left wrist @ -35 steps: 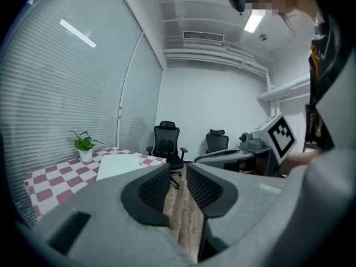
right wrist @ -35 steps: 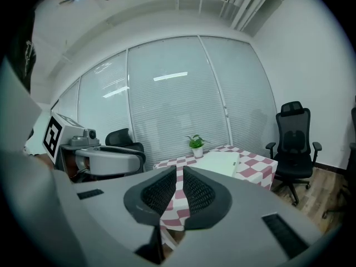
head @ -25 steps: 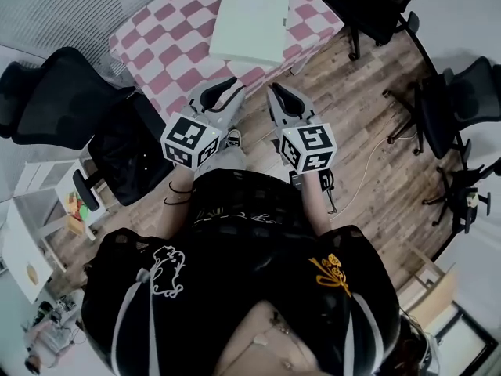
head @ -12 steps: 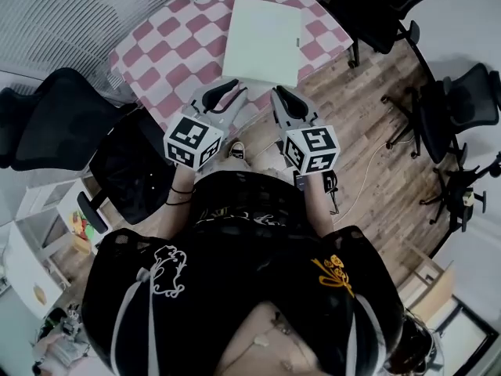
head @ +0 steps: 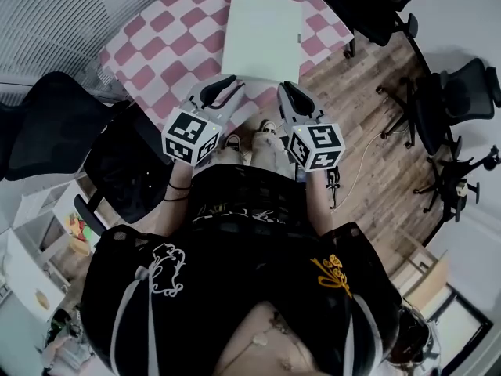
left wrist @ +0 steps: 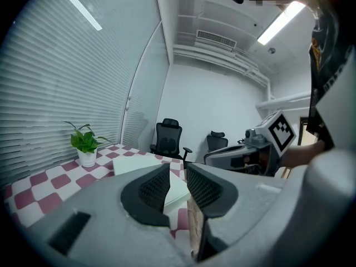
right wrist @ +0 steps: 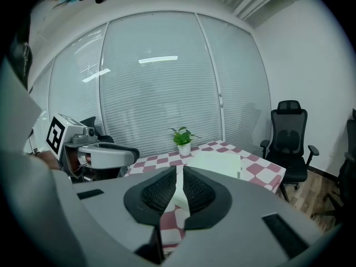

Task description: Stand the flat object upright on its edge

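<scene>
White flat board (head: 262, 36) lies flat on pink-checked table (head: 153, 61), by near edge. White pot (left wrist: 87, 158) at far edge holds green plant (left wrist: 83, 139). Left gripper (head: 225, 84) and right gripper (head: 286, 92) both clenched, nothing in them, at table's near edge, close to board. Black chairs (head: 55, 131) stand around table.
</scene>
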Available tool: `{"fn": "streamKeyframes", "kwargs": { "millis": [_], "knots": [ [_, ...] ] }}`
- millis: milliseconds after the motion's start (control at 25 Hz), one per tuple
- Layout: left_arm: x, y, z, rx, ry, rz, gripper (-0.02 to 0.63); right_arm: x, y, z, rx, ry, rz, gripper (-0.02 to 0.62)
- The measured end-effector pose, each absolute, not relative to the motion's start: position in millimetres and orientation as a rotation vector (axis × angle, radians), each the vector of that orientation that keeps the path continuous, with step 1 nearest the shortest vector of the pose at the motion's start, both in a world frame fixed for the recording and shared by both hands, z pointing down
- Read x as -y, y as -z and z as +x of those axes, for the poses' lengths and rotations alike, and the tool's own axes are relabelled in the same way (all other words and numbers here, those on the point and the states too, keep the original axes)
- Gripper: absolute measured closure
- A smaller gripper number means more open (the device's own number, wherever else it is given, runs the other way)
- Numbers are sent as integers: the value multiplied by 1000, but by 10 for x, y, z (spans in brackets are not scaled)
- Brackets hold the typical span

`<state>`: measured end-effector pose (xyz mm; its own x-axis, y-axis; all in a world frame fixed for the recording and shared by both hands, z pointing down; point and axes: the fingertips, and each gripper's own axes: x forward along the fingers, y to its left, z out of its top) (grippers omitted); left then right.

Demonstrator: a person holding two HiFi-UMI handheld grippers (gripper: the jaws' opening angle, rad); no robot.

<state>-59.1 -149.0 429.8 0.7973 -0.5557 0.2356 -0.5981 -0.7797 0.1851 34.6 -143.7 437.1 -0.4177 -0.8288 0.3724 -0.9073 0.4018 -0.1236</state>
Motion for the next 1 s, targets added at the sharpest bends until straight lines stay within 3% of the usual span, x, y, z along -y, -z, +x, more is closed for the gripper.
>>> {"fn": "streamKeyframes", "kwargs": {
  "millis": [1000],
  "knots": [
    [2822, -4805, -500, 1198, -336, 2456, 502, 3029, -4770, 1309, 2464, -673, 1436, 554]
  ]
}}
